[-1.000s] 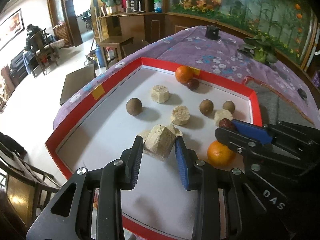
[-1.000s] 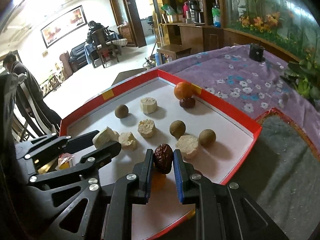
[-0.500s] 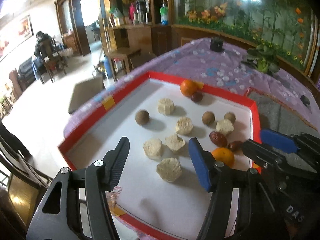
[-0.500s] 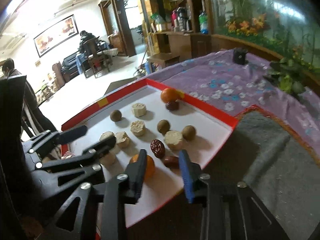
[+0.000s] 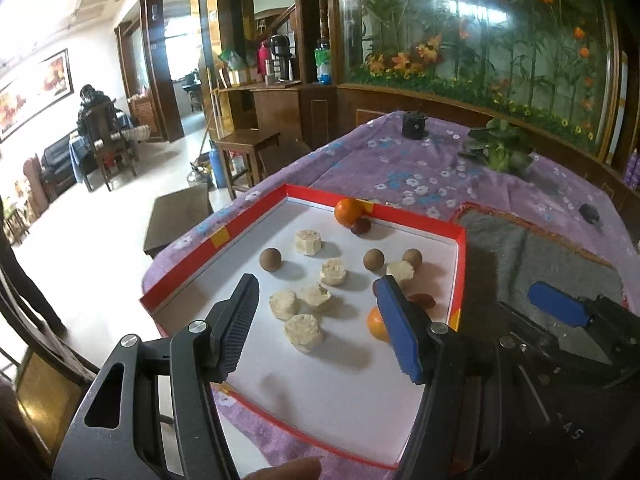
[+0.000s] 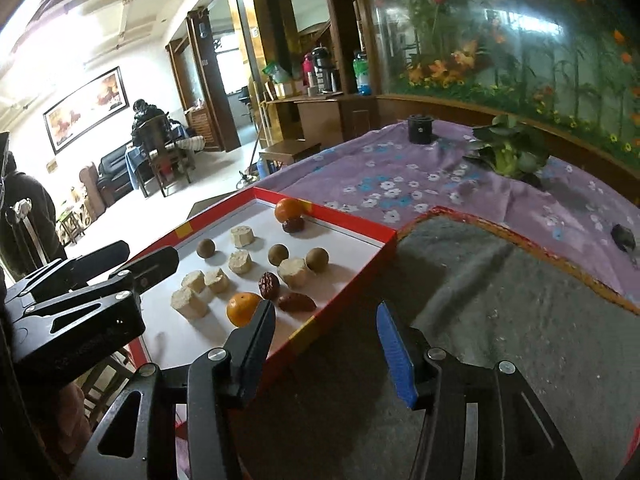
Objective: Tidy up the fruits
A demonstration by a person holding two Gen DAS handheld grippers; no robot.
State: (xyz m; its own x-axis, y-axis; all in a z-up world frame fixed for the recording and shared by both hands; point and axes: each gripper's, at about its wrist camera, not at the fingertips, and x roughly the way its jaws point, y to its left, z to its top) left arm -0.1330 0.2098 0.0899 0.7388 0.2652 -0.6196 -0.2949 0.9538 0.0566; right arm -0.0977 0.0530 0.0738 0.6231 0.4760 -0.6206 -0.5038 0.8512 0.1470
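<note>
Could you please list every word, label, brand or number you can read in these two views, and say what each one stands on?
"4S", roughly, upside down: embossed on the right gripper's black body, low in the left wrist view; only partly legible.
Bottle labels on the wooden counter: too small to read.
Framed wall picture: no readable text.

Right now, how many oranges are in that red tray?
2. One orange sits at the tray's far edge, touching a dark date. The other orange lies near the front, beside two dates. None seems hidden, though the grippers cover part of the tray.
</note>
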